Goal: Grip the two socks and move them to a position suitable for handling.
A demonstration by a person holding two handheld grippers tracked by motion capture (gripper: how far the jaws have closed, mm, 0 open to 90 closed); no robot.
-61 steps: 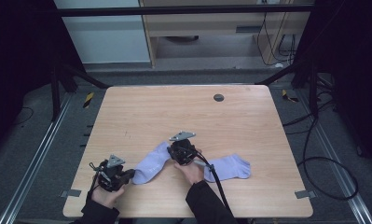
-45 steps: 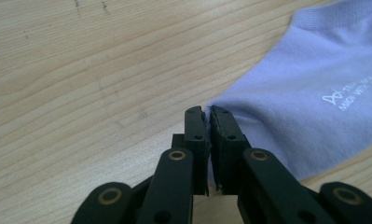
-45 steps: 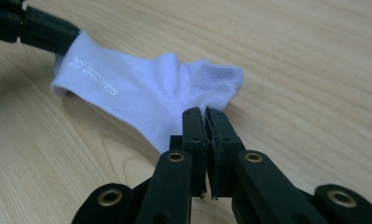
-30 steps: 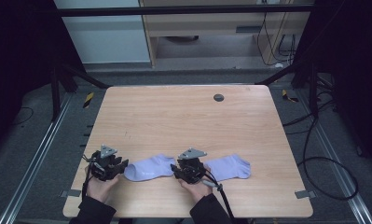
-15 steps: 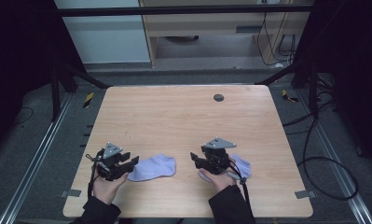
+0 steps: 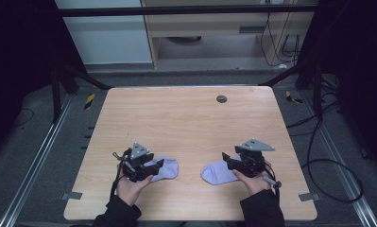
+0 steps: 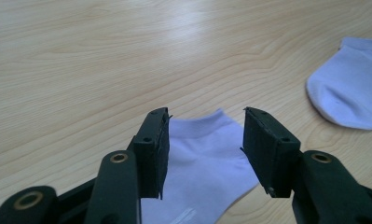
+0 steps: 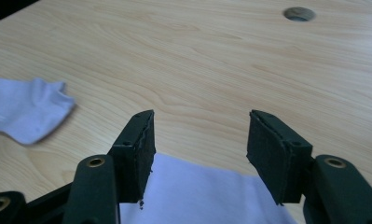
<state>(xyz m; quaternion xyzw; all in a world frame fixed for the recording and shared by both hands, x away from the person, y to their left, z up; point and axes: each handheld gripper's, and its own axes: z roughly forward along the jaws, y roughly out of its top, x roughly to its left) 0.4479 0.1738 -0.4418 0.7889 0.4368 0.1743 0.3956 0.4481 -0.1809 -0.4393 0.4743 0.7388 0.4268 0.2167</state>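
Two pale lilac socks on the wooden table (image 6: 186,118), well apart near its front edge: left sock (image 6: 166,168), right sock (image 6: 217,172). Two grippers, left gripper (image 6: 154,166) and right gripper (image 6: 227,161), each spread wide over its own sock, gripping nothing.

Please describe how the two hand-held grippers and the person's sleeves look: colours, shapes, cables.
Both the left gripper and the right gripper are black, each topped by a grey three-cornered plate. Their jaws are flat, rectangular black pads on black arms with brass-coloured rivets. A dark cable trails from each. The person's sleeves are dark.
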